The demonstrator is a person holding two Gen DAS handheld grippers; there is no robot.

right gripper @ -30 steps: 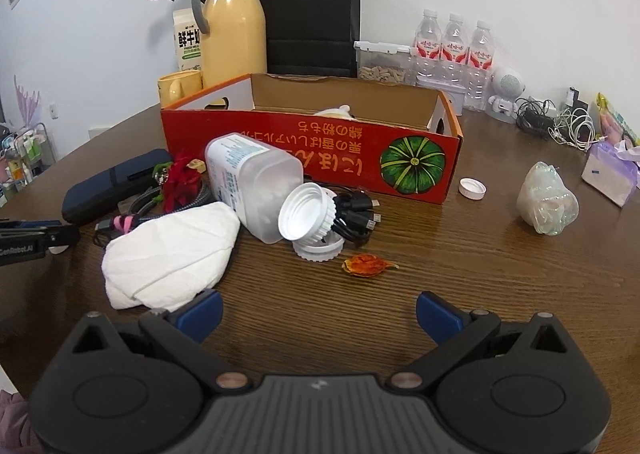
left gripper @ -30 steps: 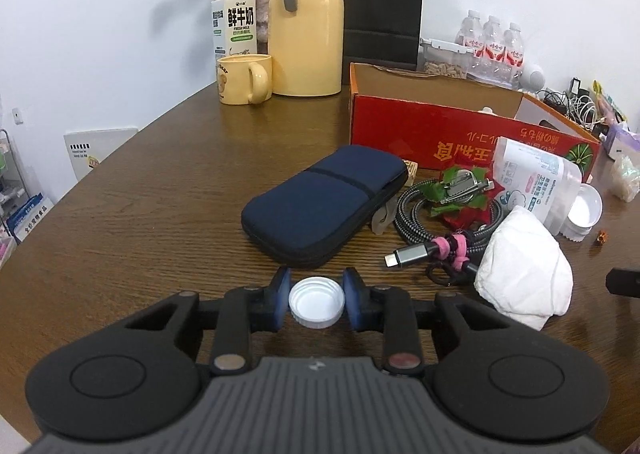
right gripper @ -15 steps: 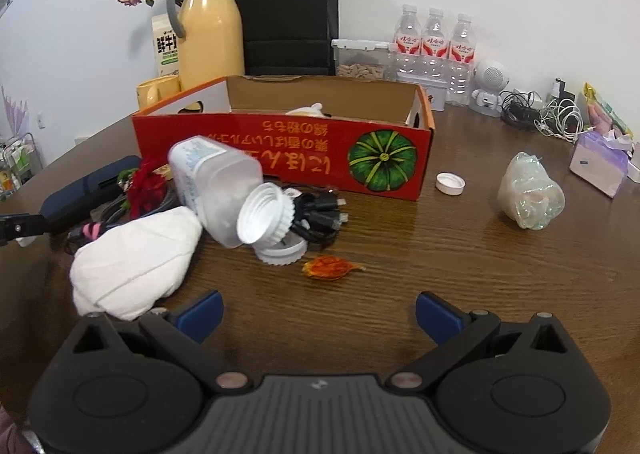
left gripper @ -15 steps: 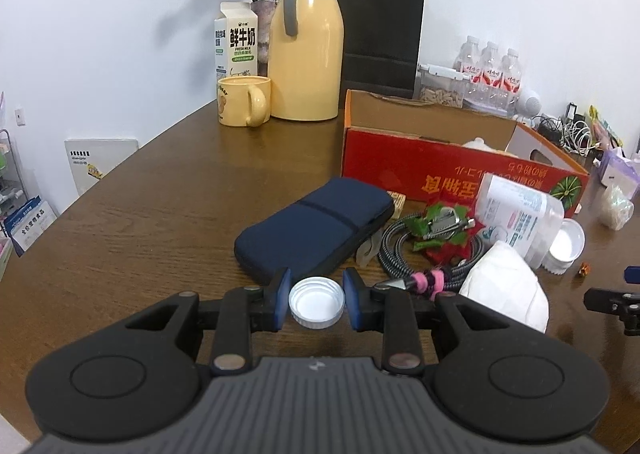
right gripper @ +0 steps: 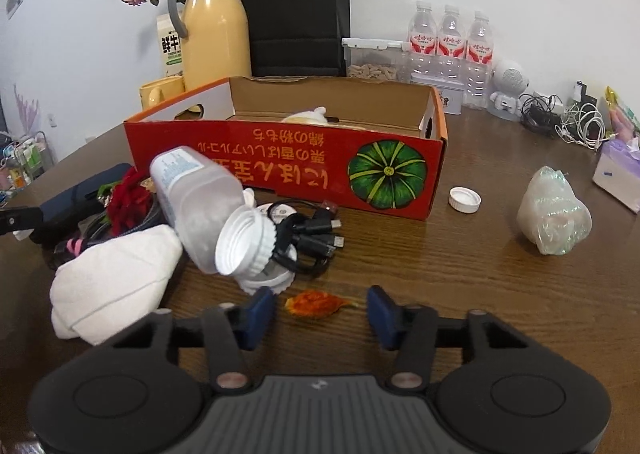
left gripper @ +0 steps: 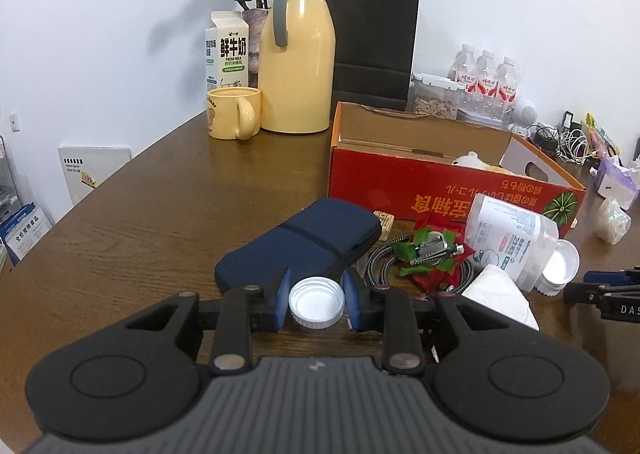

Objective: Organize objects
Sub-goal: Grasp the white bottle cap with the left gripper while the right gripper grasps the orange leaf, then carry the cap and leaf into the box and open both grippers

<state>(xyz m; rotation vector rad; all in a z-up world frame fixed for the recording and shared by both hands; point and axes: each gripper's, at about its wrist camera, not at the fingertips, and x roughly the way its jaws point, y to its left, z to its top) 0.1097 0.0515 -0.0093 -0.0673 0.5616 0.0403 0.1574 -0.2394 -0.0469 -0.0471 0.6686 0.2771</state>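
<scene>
My left gripper (left gripper: 316, 304) is shut on a small white bottle cap (left gripper: 317, 302) and holds it above the table, in front of a navy pouch (left gripper: 300, 244). My right gripper (right gripper: 320, 312) is open, its blue pads on either side of an orange dried petal (right gripper: 316, 303) on the table. A red open cardboard box (right gripper: 288, 158) stands behind. A clear plastic jar (right gripper: 200, 202) lies tipped on a white cloth (right gripper: 112, 282), its white lid (right gripper: 266, 280) below its mouth.
A black cable bundle (right gripper: 316, 238), a red flower clip (left gripper: 432, 254), another white cap (right gripper: 464, 199) and a wrapped plastic lump (right gripper: 554, 212) lie on the table. A yellow thermos (left gripper: 296, 66), mug (left gripper: 234, 119), milk carton (left gripper: 226, 54), black bag and water bottles (right gripper: 450, 38) stand at the back.
My left gripper has risen and pulled back with the cap. My right gripper has moved forward to the orange petal and its jaws have narrowed around it.
</scene>
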